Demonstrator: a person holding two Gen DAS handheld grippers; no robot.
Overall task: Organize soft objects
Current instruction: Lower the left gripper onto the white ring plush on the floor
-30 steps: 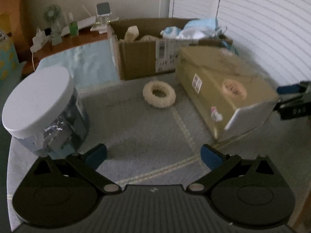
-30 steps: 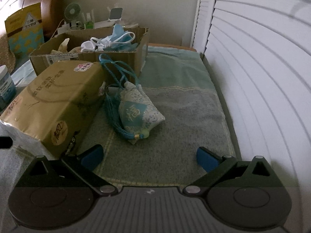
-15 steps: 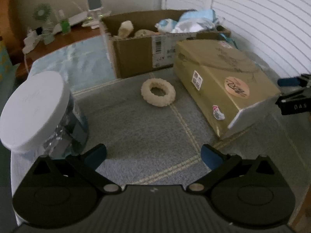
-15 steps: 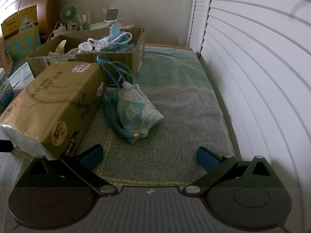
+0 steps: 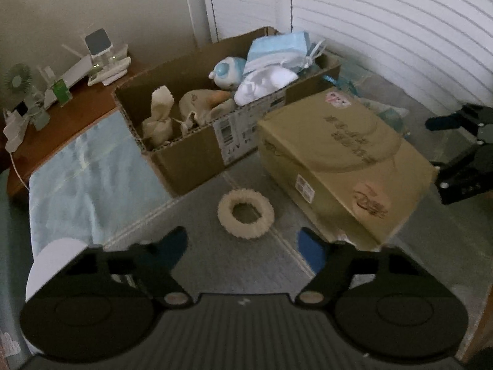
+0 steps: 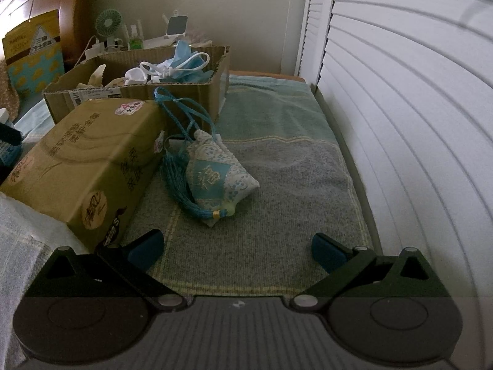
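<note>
Left gripper [image 5: 243,245] wide, holding nothing, hovering over grey towel [image 5: 246,265] just short of cream ring scrunchie [image 5: 246,213]. Scrunchie flat on towel, in front of cardboard box [image 5: 197,160], just left of gold tissue pack [image 5: 345,160], apart from both

Right gripper [image 6: 237,246] also spread wide, nothing between pads, low over towel [image 6: 277,215]. Blue-and-white sachet pouch [image 6: 220,178] ahead of it, lying tilted on towel right beside gold tissue pack [image 6: 92,166]; teal tassel [image 6: 181,191] along pouch's left side, cord loop [image 6: 181,108] running back toward cardboard box [image 6: 172,92] and resting against it

Inside box, seen from left wrist: blue face masks [image 5: 277,49] and white cloth [image 5: 265,81] at right end, small blue-white plush [image 5: 226,72] beside them, cream pouches [image 5: 160,117] at left end. White-lidded jar [image 5: 58,262] left of box, partly hidden behind left gripper body. Small fan [image 5: 17,78] and gadgets on wooden shelf behind box. White louvred shutters [image 6: 400,92] right of box
</note>
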